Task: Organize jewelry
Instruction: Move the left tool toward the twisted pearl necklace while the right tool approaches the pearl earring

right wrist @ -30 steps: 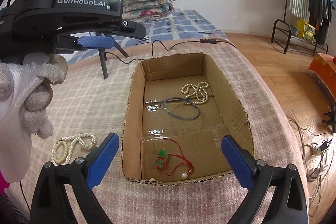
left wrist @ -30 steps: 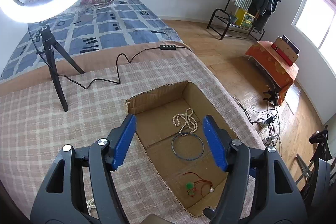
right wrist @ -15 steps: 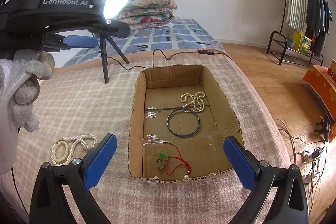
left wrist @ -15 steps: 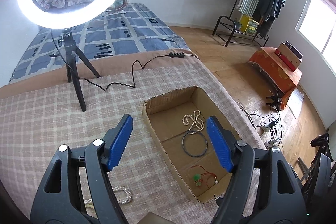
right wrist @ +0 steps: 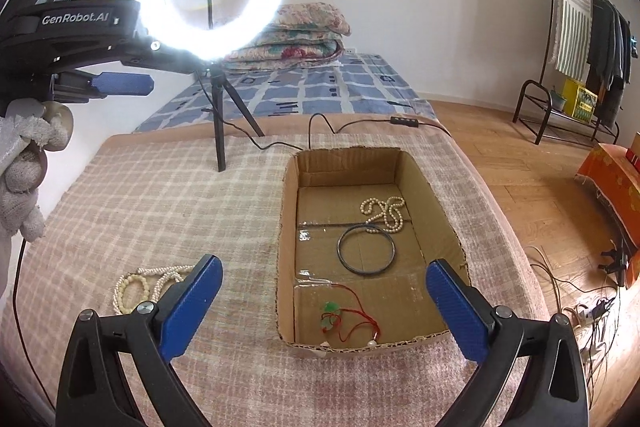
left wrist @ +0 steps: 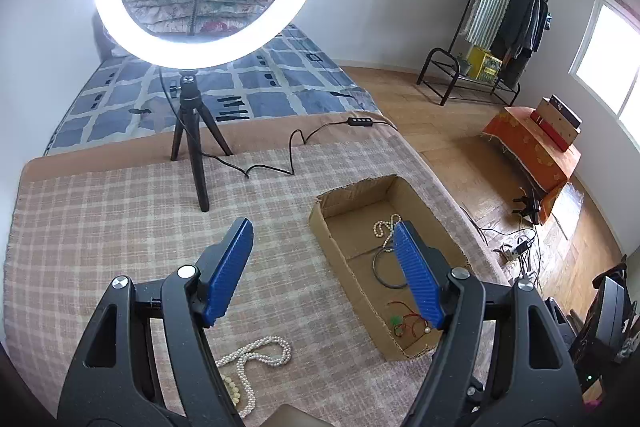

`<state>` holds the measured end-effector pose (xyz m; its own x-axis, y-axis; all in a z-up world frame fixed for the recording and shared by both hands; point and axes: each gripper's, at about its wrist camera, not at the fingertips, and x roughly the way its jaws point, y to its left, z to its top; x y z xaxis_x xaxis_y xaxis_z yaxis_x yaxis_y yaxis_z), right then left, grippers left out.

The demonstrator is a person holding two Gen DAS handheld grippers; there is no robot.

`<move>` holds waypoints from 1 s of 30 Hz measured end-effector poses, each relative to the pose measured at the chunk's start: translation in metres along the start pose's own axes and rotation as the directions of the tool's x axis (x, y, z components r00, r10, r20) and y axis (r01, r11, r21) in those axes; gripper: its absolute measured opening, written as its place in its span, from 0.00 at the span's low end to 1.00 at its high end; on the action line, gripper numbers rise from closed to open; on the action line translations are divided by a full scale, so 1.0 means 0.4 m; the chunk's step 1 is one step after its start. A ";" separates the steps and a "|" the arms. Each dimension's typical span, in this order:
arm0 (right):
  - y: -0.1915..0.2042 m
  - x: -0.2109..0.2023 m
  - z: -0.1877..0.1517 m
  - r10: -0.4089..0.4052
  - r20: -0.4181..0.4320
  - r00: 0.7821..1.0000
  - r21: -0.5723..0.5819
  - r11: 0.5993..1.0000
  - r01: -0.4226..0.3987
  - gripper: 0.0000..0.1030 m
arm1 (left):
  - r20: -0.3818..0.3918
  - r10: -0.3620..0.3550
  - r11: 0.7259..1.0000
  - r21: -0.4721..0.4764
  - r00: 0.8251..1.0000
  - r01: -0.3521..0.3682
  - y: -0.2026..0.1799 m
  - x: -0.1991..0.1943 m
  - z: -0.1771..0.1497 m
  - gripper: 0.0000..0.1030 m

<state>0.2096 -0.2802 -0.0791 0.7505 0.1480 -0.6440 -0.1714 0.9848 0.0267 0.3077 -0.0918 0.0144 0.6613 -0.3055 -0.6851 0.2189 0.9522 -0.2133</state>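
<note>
In the left wrist view, you are holding the left gripper [left wrist: 322, 247] wide open and empty above the plaid cover, with the loose pearl necklace [left wrist: 256, 357] lying below its left finger and the cardboard box [left wrist: 332, 239] behind its right finger. In the right wrist view, you are holding the right gripper [right wrist: 322, 281] wide open and empty, with the box [right wrist: 286, 267] sitting between its fingers, holding a pearl strand [right wrist: 382, 213], a dark bangle [right wrist: 366, 249] and a red-cord pendant [right wrist: 348, 319], and the necklace [right wrist: 138, 285] lying just outside its left finger.

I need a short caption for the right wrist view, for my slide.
Open right tool above a cardboard box holding three jewelry pieces; pearl necklace waits outside.
</note>
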 end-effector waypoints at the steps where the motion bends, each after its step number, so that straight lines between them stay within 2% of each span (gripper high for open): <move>1: 0.004 -0.002 0.001 0.003 0.006 1.000 -0.004 1.000 -0.003 1.00 | 0.006 0.004 1.000 -0.003 1.000 -0.004 0.010 -0.013 -0.002 0.73; 8: 0.032 -0.015 0.007 0.037 0.051 0.998 -0.021 0.999 -0.036 1.00 | 0.023 0.033 0.999 -0.024 0.999 -0.032 0.091 -0.094 -0.033 0.73; 15: 0.063 -0.025 0.008 0.101 0.047 0.994 -0.042 0.994 -0.099 0.99 | 0.006 0.068 0.997 -0.034 0.998 -0.068 0.178 -0.146 -0.113 0.73; 21: 0.097 -0.022 -0.011 0.164 -0.009 0.986 -0.088 0.982 -0.164 0.92 | -0.038 0.067 0.997 -0.036 0.997 -0.068 0.226 -0.153 -0.186 0.73; 28: 0.134 -0.014 -0.044 0.202 -0.078 0.976 -0.151 0.966 -0.212 0.85 | -0.104 0.052 0.998 -0.040 0.993 -0.056 0.262 -0.129 -0.261 0.59; 30: 0.140 -0.014 -0.049 0.218 -0.094 0.972 -0.155 0.961 -0.230 0.82 | -0.115 0.048 0.997 -0.049 0.992 -0.054 0.274 -0.123 -0.278 0.58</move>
<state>0.1834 -0.2278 -0.0892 0.6322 0.3497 -0.6914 -0.4361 0.8982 0.0554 0.2193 0.0284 -0.0526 0.5844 -0.2565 -0.7698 0.1471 0.9665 -0.2103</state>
